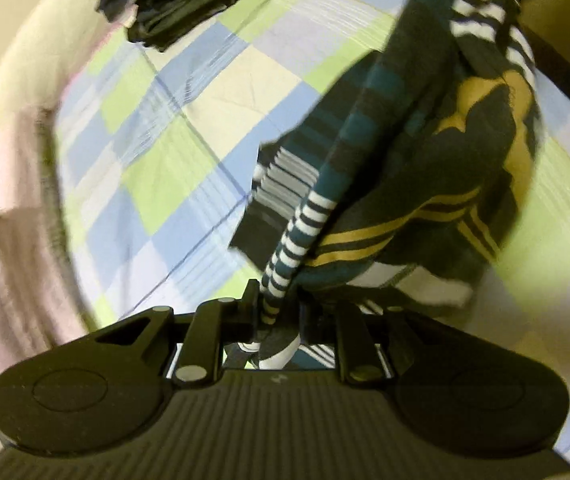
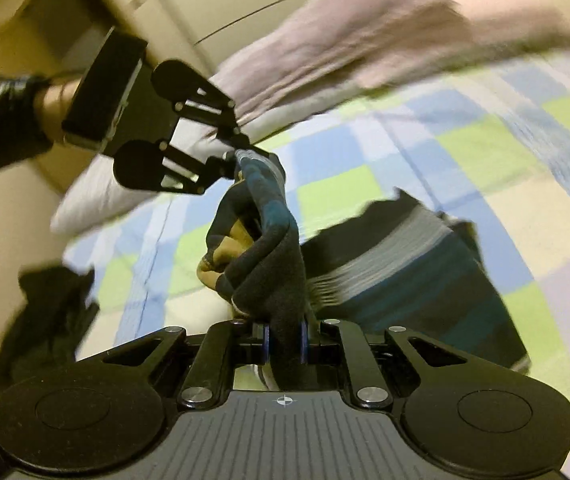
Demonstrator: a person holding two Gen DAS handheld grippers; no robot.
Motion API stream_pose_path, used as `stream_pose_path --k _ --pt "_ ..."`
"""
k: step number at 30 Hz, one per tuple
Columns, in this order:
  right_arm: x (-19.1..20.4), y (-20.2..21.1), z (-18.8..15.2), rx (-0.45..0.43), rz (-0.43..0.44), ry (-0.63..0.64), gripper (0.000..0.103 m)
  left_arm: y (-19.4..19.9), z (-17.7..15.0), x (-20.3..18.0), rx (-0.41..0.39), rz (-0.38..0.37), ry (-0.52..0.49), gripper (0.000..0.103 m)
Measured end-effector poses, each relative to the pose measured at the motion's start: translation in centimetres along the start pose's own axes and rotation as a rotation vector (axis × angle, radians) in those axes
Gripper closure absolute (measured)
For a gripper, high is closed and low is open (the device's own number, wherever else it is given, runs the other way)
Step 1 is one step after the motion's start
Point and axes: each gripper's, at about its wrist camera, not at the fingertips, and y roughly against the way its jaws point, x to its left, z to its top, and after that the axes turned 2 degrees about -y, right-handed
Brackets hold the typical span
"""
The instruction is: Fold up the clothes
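Both the left gripper [image 2: 232, 157] and right gripper [image 2: 285, 334] pinch the striped garment [image 2: 269, 248], stretched lengthwise between them above the checked bed [image 2: 485, 152], its loose end trailing onto the sheet.

Dark teal, navy and white striped knit garment with mustard-yellow bands [image 1: 413, 168], lifted and bunched, stretched between both claws, lower part draping onto checked bedsheet, edges motion-blurred

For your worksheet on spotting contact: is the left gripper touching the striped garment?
Touching. In the left wrist view the left gripper pinches a fold of the striped garment between its jaws; the right wrist view shows the same grip from the side.
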Motion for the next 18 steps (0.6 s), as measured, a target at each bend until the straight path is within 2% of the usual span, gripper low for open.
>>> stream_pose_path --k 2,7,12,13,15,16,17,18 --pt "-4.0 -0.1 0.4 -0.008 0.011 -0.104 0.091 -3.1 2.1 1.9 0.011 -0.051 -0.019 0.087" --pt "-12.3 -1.1 0.7 -0.019 0.007 -0.322 0.091 -10.2 5.2 3.9 0.039 -0.162 -0.065 0.087" --pt "-16.7 -1.5 -0.2 -0.032 -0.004 -0.459 0.091 -14.7 6.5 4.5 0.042 -0.245 -0.087 0.085" --pt "-17.3 -1.6 -0.4 -0.037 -0.006 -0.484 0.091 -15.3 6.7 4.7 0.04 -0.254 -0.087 0.082" --pt "-18.1 -1.6 -0.9 -0.051 -0.013 -0.532 0.091 -16.2 6.8 5.3 0.033 -0.262 -0.061 0.071" --pt "-18.5 -1.7 -1.2 -0.055 -0.018 -0.55 0.091 -16.5 6.6 5.9 0.028 -0.259 -0.028 0.058" --pt "-18.7 -1.8 -1.4 -0.054 -0.03 -0.56 0.091 -16.7 6.2 6.5 0.022 -0.264 0.016 0.051" --pt "-18.8 -1.8 -1.5 -0.054 -0.038 -0.573 0.091 -16.7 5.6 7.4 0.015 -0.273 0.07 0.049"
